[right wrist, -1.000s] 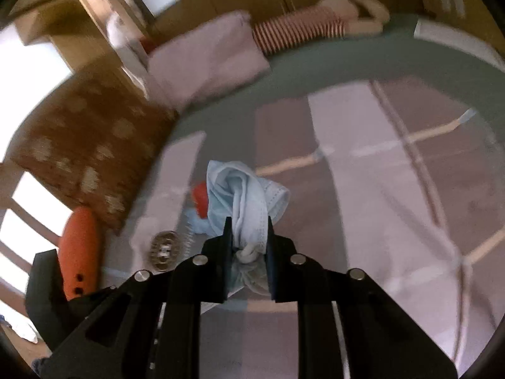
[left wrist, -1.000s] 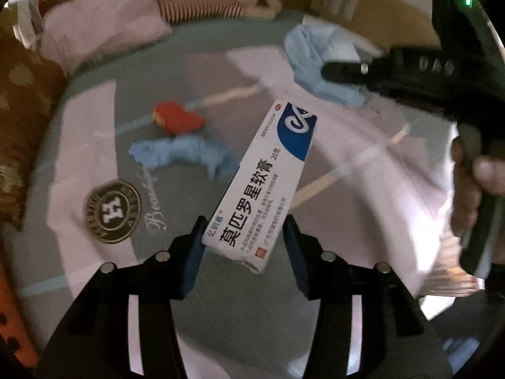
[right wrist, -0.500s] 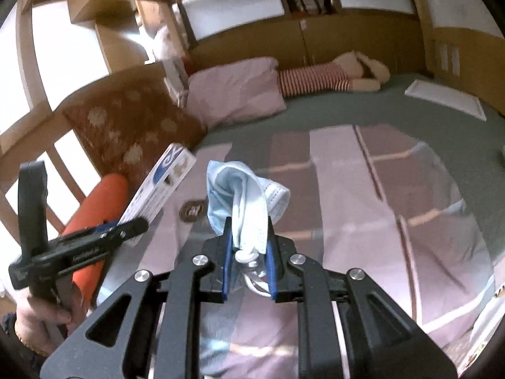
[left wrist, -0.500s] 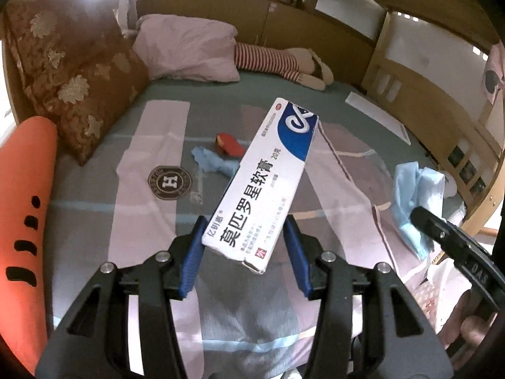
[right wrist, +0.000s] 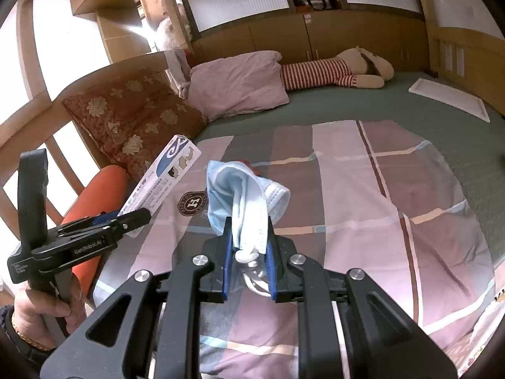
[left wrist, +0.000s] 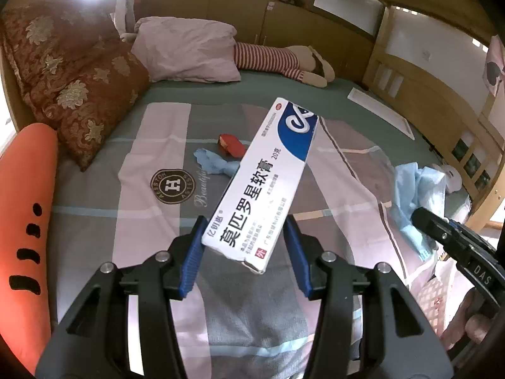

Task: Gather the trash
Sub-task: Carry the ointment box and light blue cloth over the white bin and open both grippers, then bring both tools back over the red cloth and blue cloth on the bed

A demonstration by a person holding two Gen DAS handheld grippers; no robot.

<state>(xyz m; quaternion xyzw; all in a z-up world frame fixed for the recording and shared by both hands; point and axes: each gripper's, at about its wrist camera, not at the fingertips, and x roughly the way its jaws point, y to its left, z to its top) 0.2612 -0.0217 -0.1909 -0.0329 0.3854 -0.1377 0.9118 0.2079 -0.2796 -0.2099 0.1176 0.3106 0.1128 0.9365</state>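
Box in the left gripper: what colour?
White with a blue end, the box; clearest in the left wrist view.

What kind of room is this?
Most likely a bedroom: there's a bed with a patchwork cover, a pink pillow at its head, and a striped stuffed toy lying beside it.

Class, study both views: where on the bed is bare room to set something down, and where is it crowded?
Bare: the striped quilt right of the round logo. Crowded: above that logo, where a red wrapper and blue scrap lie.
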